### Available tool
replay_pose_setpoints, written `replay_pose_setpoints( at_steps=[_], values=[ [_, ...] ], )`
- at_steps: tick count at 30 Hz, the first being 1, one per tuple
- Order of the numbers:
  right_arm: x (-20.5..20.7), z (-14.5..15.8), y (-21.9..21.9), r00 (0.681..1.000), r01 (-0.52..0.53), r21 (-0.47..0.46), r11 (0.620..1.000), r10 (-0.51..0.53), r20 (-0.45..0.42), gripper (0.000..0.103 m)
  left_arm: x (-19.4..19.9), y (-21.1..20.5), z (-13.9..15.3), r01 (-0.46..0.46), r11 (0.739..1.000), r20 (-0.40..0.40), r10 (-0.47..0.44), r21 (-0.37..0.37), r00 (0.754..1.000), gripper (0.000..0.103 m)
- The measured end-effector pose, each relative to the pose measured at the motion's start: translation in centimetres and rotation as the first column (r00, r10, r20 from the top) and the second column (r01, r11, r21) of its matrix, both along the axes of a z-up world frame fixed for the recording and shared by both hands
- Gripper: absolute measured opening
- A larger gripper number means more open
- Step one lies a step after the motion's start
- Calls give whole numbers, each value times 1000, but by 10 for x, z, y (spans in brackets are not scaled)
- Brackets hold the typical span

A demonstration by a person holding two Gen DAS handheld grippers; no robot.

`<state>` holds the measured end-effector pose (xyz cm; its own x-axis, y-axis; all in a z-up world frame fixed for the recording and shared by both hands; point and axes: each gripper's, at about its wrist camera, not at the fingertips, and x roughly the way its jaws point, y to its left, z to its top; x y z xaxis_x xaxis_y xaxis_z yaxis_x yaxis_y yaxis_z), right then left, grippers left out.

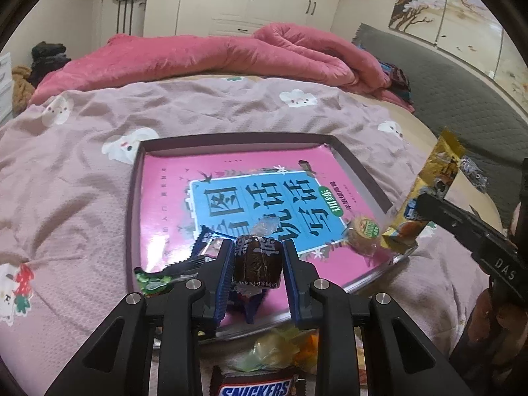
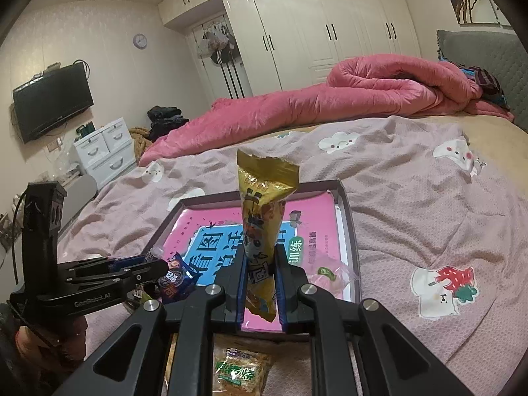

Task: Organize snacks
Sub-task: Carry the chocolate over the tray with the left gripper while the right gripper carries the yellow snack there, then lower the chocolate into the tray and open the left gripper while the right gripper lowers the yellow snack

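Between the blue pads of the left gripper [image 1: 258, 265] sits a small brown wrapped candy [image 1: 258, 261], a stubby cylinder with twisted clear ends, clamped from both sides and held just above the near edge of the tray [image 1: 134, 198]. The right gripper [image 2: 260, 288] is closed tight on a long gold snack packet [image 2: 262, 227], pinched near its lower end so that the crimped top stands upright above the jaws; in the left wrist view this packet hangs over the tray's near right corner.

Around the grippers lies the sorting ground. The tray is a shallow dark-rimmed box on the bed, its floor covered by a pink book [image 1: 171, 204] with a blue title panel. A few items already rest inside: a blue wrapped snack [image 1: 206, 242] and a green packet [image 1: 155, 280] at the near left corner, and a round cake in a clear wrapper with a green label [image 1: 363, 232] near the right edge.

Nearer than the tray, outside it, several snacks remain on the mauve bedspread [image 1: 82, 171]: a Snickers bar [image 1: 255, 387], some yellow-green wrapped sweets [image 1: 274, 349], and a square biscuit pack with green print [image 2: 239, 371] below the right gripper.

I judge the job to be roughly at its middle: three or so pieces are placed, two are in hand and poised over the tray, and at least three wait outside. Setting both held pieces down looks like the step in hand. Farther off, a rolled pink duvet [image 1: 204, 59] and white wardrobes [image 2: 330, 26] close the scene.
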<state>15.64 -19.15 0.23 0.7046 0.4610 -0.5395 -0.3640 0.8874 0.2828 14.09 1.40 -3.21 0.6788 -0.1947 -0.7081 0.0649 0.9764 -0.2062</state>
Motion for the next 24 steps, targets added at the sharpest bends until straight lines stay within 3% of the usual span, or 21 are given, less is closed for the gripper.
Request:
replay_pose_setpoints(
  at_steps=[24],
  values=[
    [9, -19, 20, 997, -65, -42, 997, 63, -55, 15, 10, -14, -15, 59, 997, -38, -61, -58, 997, 30]
  ],
)
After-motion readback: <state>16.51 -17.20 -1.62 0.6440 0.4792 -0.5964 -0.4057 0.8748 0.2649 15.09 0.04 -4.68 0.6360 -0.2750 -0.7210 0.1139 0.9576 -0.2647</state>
